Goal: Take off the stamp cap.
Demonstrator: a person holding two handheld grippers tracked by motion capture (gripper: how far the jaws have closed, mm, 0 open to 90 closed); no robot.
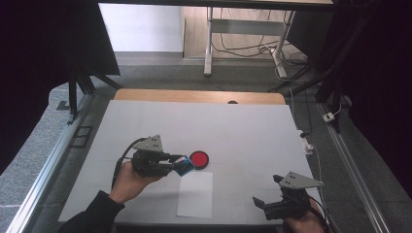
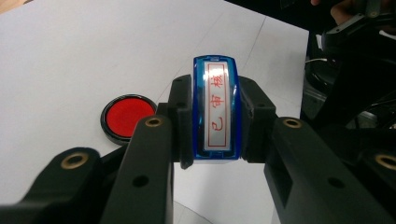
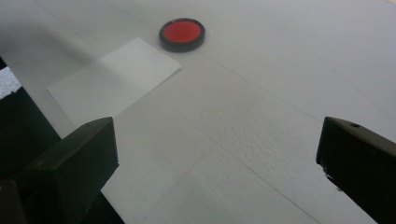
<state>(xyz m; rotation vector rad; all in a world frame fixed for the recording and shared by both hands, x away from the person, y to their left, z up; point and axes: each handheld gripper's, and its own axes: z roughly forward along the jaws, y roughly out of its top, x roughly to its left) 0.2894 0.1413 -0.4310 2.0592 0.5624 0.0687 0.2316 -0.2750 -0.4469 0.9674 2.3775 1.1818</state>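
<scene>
Left hand-held gripper [image 2: 217,119] pinches a blue stamp [image 2: 217,109] between its two black jaws, which press on the long sides of the stamp. In the left gripper view the long axis of the stamp runs along the jaws, away from the hand, and its printing face with red characters is turned up toward the camera. It is held above the white tabletop [image 1: 243,126], just beside the round red ink pad [image 1: 199,158]. A white paper sheet [image 1: 195,193] lies near. Right hand-held gripper [image 3: 217,154] has its jaws spread wide, with nothing between them.

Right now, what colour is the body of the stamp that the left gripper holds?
Translucent blue; the stamp has a silvery face with red characters. The left gripper view shows it best.
</scene>
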